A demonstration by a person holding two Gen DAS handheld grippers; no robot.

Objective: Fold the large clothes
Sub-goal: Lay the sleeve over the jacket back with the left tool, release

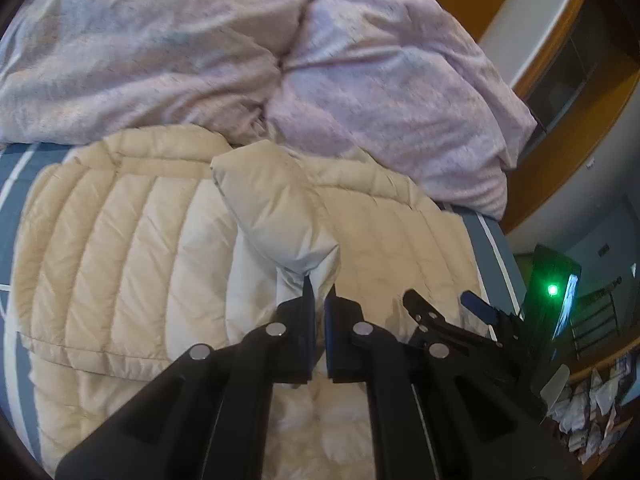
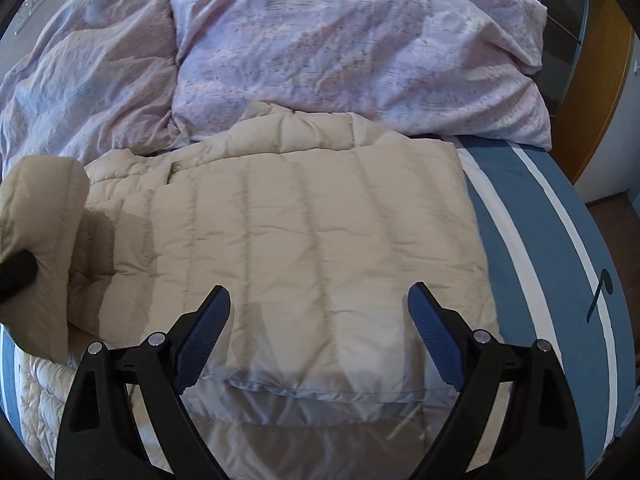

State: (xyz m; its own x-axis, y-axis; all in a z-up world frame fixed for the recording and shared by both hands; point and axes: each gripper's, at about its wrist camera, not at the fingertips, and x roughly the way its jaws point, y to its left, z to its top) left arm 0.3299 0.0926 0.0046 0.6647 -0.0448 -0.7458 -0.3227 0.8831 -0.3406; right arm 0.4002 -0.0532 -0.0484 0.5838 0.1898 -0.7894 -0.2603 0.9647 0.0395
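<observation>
Jacket (image 2: 304, 240) lies flat on the bed (image 2: 560, 216), long axis nine-to-three, sleeve (image 1: 276, 216) pinched tight in the left gripper (image 1: 318, 300) and stretching toward eleven, right gripper (image 2: 320, 340) gaping empty above the hem.

Cream quilted jacket (image 2: 320, 232), lilac speckled duvet (image 2: 340, 52), blue sheet with white stripes (image 2: 552, 248)

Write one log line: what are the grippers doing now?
left gripper: shut on sleeve | right gripper: open above jacket | bed
</observation>
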